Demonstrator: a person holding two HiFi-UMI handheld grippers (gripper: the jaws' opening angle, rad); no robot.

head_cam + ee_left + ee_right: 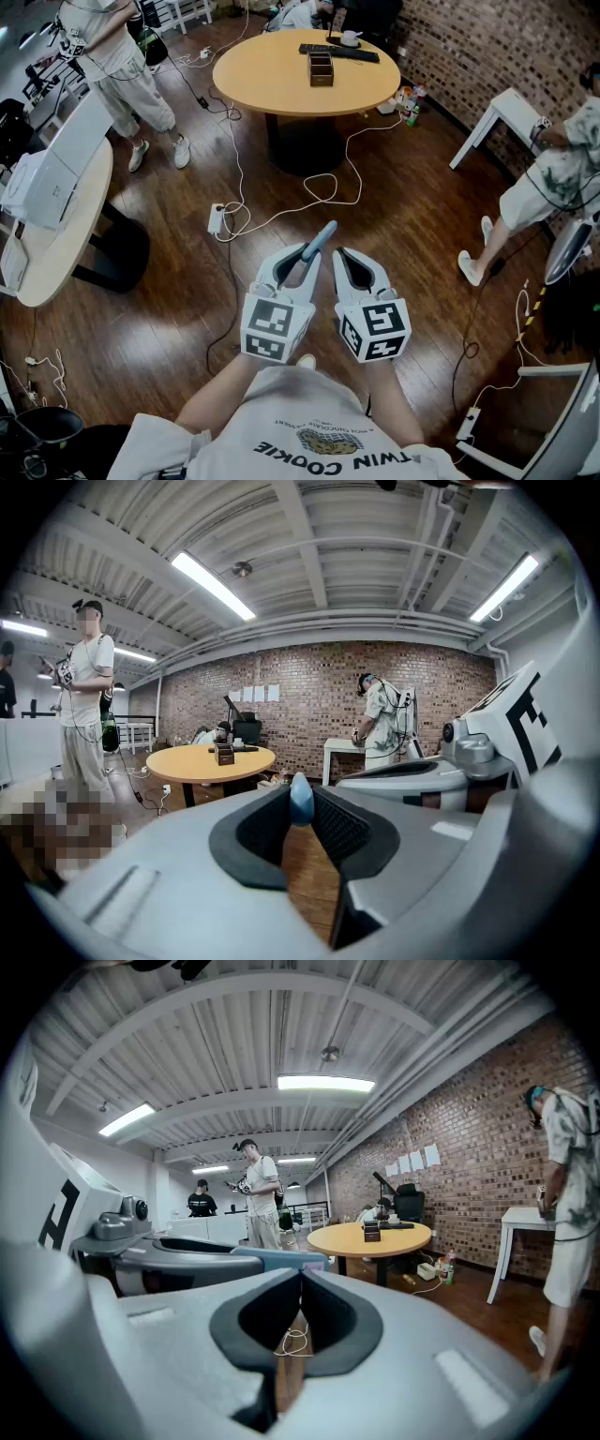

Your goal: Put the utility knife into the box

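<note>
My left gripper [302, 262] is shut on a pale blue utility knife [320, 240], whose end sticks out past the jaws toward the right. In the left gripper view the knife [301, 800] stands pinched between the dark pads. Close beside it, my right gripper [348, 263] is shut with nothing in it; its pads meet in the right gripper view [300, 1288], where the knife [281, 1258] shows at the left. The small dark box [322, 68] stands far ahead on a round wooden table [272, 80]. That box is also in the left gripper view [223, 753] and the right gripper view [372, 1231].
White cables [309, 192] and a power strip [216, 219] lie on the wooden floor between me and the table. A keyboard [339, 52] lies behind the box. One person [117, 56] stands at the far left, another [553, 178] at the right by a white table [502, 112]. A white desk [47, 216] stands at the left.
</note>
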